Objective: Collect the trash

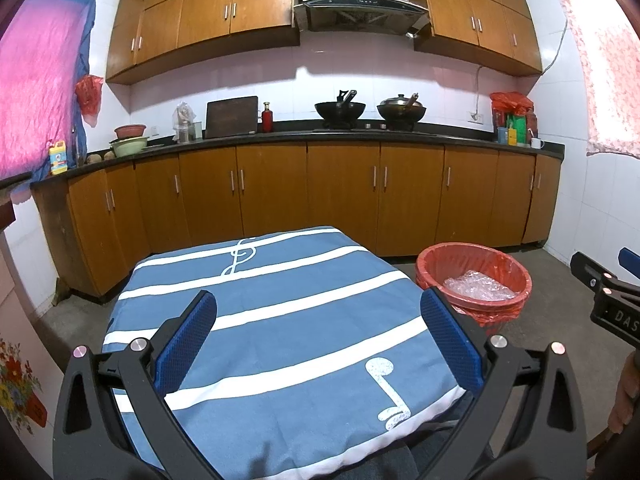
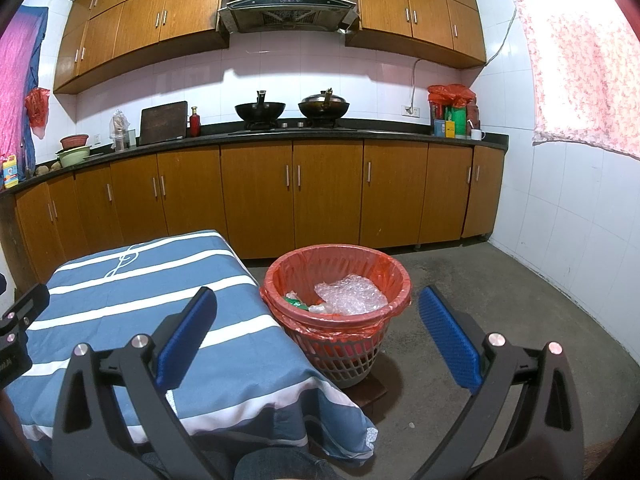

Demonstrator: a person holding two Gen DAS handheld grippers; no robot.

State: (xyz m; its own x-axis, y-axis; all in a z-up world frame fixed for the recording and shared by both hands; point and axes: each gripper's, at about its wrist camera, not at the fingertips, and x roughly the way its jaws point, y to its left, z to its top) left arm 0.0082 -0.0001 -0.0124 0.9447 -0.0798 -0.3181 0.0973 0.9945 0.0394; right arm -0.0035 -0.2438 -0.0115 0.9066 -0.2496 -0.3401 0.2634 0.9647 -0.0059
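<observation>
The left gripper (image 1: 318, 334) hangs above the desk (image 1: 280, 320), its blue-padded fingers (image 1: 188, 344) spread wide with nothing between them. The desk is covered by a blue cloth with white stripes, a treble clef (image 1: 239, 256) printed near its far edge and a music note (image 1: 390, 394) near its near right corner. No trash shows on the cloth.

The right gripper (image 2: 318, 334) is held off the desk's right edge, over the concrete floor (image 2: 500, 320), with its fingers (image 2: 448, 344) likewise spread apart and holding nothing. Between and just beyond them stands the wastebasket (image 2: 340, 352), a grey lattice bin lined with a red plastic bag (image 2: 280, 276) folded over its rim. It sits on the floor just beside the desk's right edge, on a dark flat base. Inside it lies crumpled bubble wrap (image 2: 352, 296), with a green scrap (image 2: 294, 302) and some clear plastic next to it toward the desk side.

From the left wrist view, the same wastebasket (image 1: 472, 280) appears past the desk's far right corner, bubble wrap (image 1: 476, 286) visible within.

Behind runs a kitchen counter (image 2: 360, 134) along wooden cabinets, carrying two woks (image 2: 260, 110) on a stove beneath a range hood (image 2: 288, 4).
</observation>
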